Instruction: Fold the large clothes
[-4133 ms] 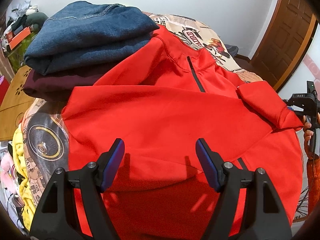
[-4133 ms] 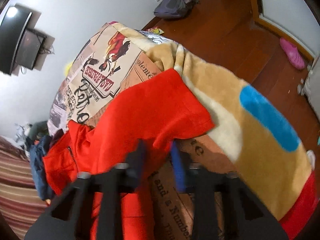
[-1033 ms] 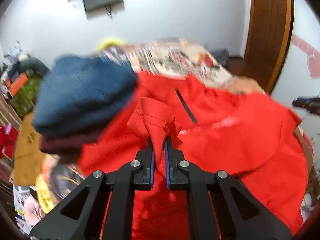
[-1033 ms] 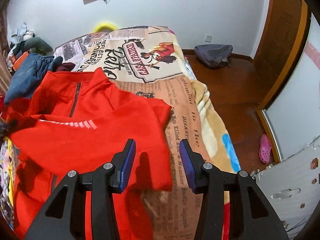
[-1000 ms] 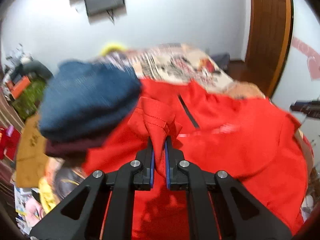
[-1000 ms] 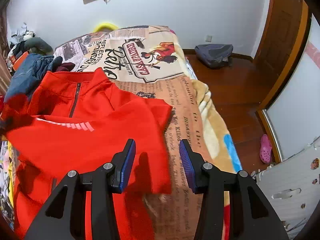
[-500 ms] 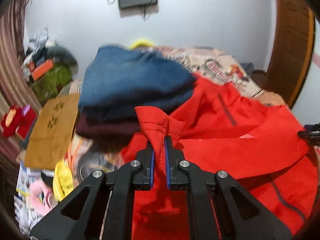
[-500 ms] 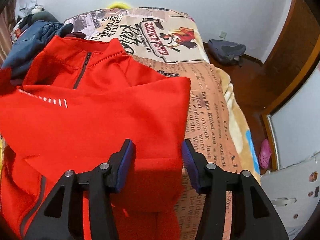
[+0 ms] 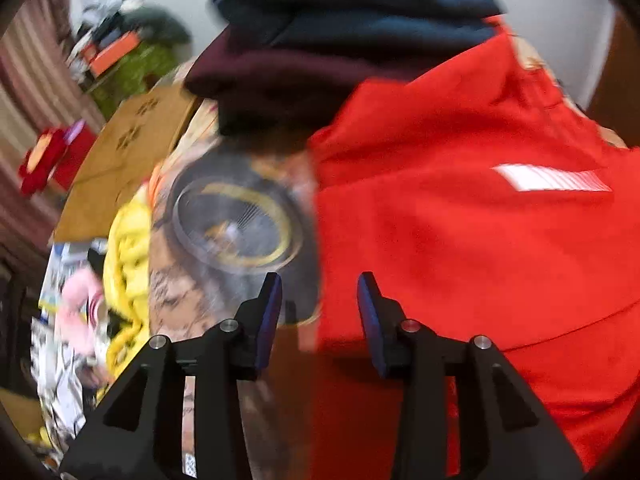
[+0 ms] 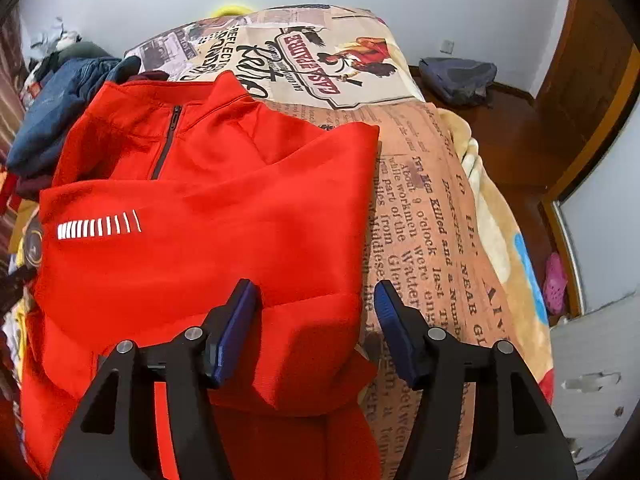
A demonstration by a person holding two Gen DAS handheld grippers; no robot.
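A red zip-neck sweatshirt [image 10: 208,216] lies on the printed bedspread [image 10: 432,208], both sleeves folded across its chest, white stripe mark [image 10: 98,228] facing up. In the blurred left wrist view the same sweatshirt [image 9: 472,240] fills the right half. My left gripper [image 9: 319,304] hovers over its left edge, jaws opening, nothing between the pads. My right gripper [image 10: 316,312] stands above the sweatshirt's right edge, jaws opening, the cloth below them and not pinched.
Folded jeans [image 9: 352,4] on a maroon garment [image 9: 288,80] are stacked beside the sweatshirt's collar. Yellow and pink clutter [image 9: 124,240] and a brown board [image 9: 132,152] lie off the bed's left side. A grey bag [image 10: 460,76] and a pink slipper [image 10: 556,280] lie on the wooden floor.
My left gripper let go of the red cuff, opened, and dropped toward the sweatshirt's left edge. My right gripper spread wider and sank slightly.
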